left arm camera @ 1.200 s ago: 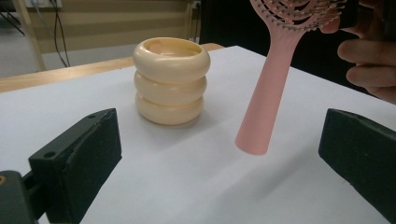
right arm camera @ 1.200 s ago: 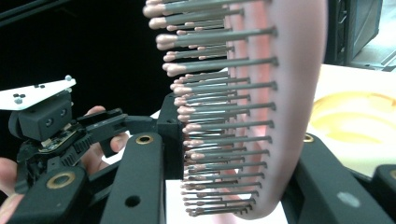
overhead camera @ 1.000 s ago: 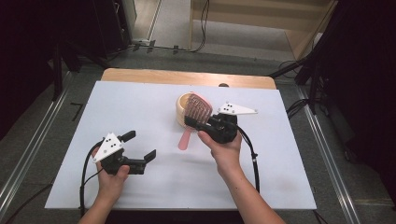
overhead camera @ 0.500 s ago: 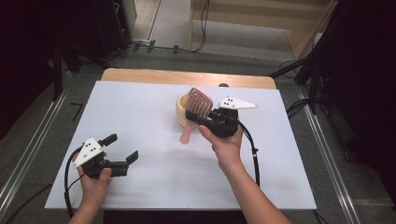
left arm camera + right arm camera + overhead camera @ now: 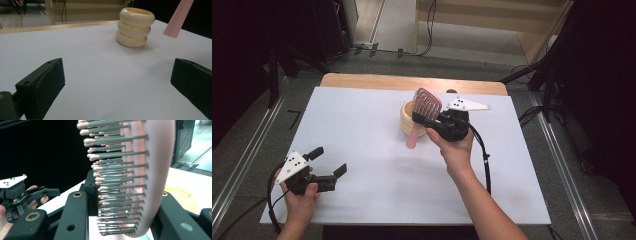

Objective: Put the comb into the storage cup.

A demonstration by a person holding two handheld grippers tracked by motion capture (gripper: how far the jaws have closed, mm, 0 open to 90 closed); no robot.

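A pink hairbrush (image 5: 428, 101) with grey bristles hangs tilted over the table, head up and handle down. My right gripper (image 5: 422, 120) is shut on its head, and in the right gripper view the jaws press the hairbrush (image 5: 140, 177) from both sides. A cream ribbed holder (image 5: 407, 122) stands just behind the brush, and the pink handle end (image 5: 178, 18) hangs to the right of the holder (image 5: 135, 27). My left gripper (image 5: 329, 161) is open near the front left of the table, with nothing between its jaws (image 5: 117, 82).
A white sheet (image 5: 362, 125) covers the table, with a wooden edge (image 5: 412, 82) at the far side. Cables trail from both grippers toward the front edge. Dark floor and metal rails flank the table. The left gripper (image 5: 37, 192) shows far off in the right gripper view.
My left gripper has drawn back to the left, toward the table's front corner, still open. The right gripper has carried the brush slightly farther, up against the holder.
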